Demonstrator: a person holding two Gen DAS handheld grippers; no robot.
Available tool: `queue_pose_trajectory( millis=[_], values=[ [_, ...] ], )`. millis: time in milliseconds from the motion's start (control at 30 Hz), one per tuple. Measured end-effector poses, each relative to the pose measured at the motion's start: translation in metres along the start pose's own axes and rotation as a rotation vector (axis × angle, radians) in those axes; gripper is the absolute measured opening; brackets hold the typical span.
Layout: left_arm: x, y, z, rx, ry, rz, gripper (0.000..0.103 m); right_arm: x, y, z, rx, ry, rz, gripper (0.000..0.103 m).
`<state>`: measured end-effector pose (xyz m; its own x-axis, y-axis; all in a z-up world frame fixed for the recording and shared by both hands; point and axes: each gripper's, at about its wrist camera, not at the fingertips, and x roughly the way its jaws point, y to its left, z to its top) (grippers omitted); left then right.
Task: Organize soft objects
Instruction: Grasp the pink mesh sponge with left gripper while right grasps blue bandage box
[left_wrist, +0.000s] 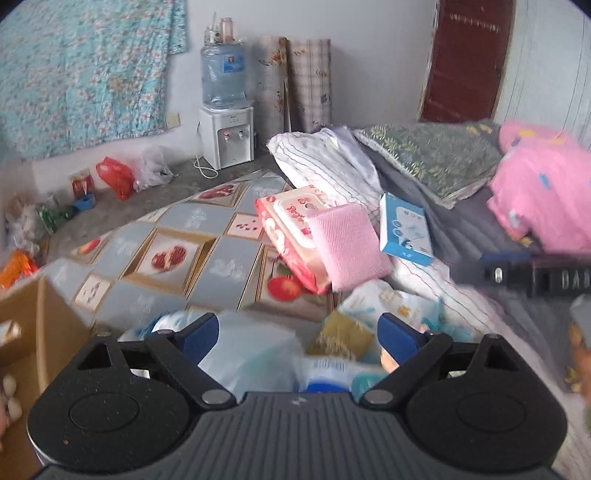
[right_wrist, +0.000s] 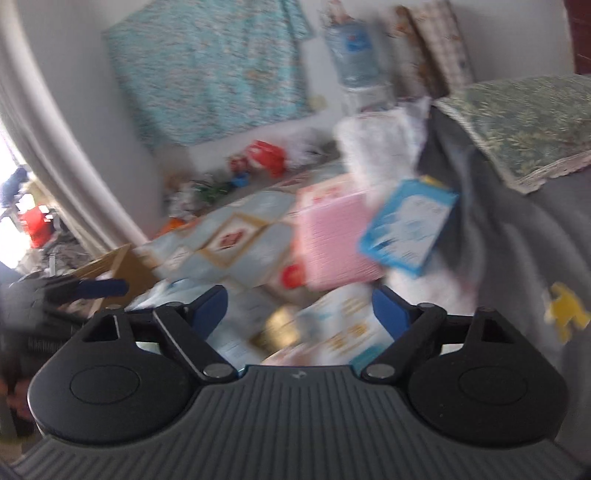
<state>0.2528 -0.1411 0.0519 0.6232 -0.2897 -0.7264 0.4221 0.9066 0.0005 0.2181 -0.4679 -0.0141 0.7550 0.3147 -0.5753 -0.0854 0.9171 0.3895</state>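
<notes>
Sponge, pink, looks light and squishy; grab its near edge. Both grippers hang wide, grasping nothing.

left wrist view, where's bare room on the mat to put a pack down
Free: the fruit-print mat, between the cardboard box at left and the red wipes pack. Crowded: near the tool, where packs pile up, and right of the pink cloth, where a blue box and bedding sit.
</notes>
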Motion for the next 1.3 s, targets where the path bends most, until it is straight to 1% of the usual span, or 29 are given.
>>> queue_pose_trajectory(
  millis=[33,133,267,367,500,600,733,833,900,967,1000,1067,1133,1200,1300],
  values=[
    [0.010,-0.007,0.005,0.024,0.005,0.014,0.094,0.013,-0.009,0.010,0.015,0.004,-0.034,0.091],
    [0.043,-0.024,0.016,0.082,0.013,0.039,0.091,0.054,-0.040,0.037,0.059,0.053,-0.138,0.092],
    [0.084,-0.039,0.026,0.130,0.044,0.007,0.082,0.110,-0.072,0.059,0.112,0.136,-0.201,0.092],
    [0.109,-0.045,0.032,0.157,0.071,0.003,0.075,0.142,-0.084,0.069,0.133,0.174,-0.220,0.092],
    [0.136,-0.044,0.035,0.160,0.117,0.008,0.065,0.168,-0.092,0.075,0.135,0.205,-0.224,0.092],
    [0.147,-0.039,0.038,0.146,0.130,-0.001,0.063,0.176,-0.093,0.072,0.118,0.221,-0.219,0.091],
    [0.151,-0.035,0.038,0.145,0.131,-0.011,0.063,0.171,-0.098,0.070,0.089,0.196,-0.207,0.087],
    [0.151,-0.035,0.040,0.131,0.133,-0.030,0.064,0.159,-0.103,0.070,0.097,0.175,-0.183,0.085],
    [0.152,-0.034,0.041,0.115,0.137,-0.039,0.071,0.151,-0.106,0.070,0.098,0.154,-0.166,0.084],
    [0.154,-0.033,0.045,0.094,0.137,-0.052,0.075,0.143,-0.108,0.070,0.096,0.137,-0.156,0.084],
    [0.156,-0.032,0.047,0.078,0.140,-0.057,0.079,0.140,-0.108,0.070,0.091,0.131,-0.150,0.084],
    [0.159,-0.031,0.052,0.034,0.144,-0.070,0.085,0.135,-0.109,0.069,0.082,0.119,-0.147,0.083],
    [0.165,-0.030,0.057,-0.003,0.149,-0.082,0.088,0.131,-0.110,0.067,0.082,0.114,-0.140,0.083],
    [0.172,-0.030,0.062,-0.041,0.167,-0.085,0.093,0.129,-0.110,0.064,0.082,0.111,-0.131,0.083],
    [0.183,-0.029,0.069,-0.101,0.194,-0.084,0.093,0.127,-0.110,0.060,0.079,0.110,-0.124,0.083]
  ],
)
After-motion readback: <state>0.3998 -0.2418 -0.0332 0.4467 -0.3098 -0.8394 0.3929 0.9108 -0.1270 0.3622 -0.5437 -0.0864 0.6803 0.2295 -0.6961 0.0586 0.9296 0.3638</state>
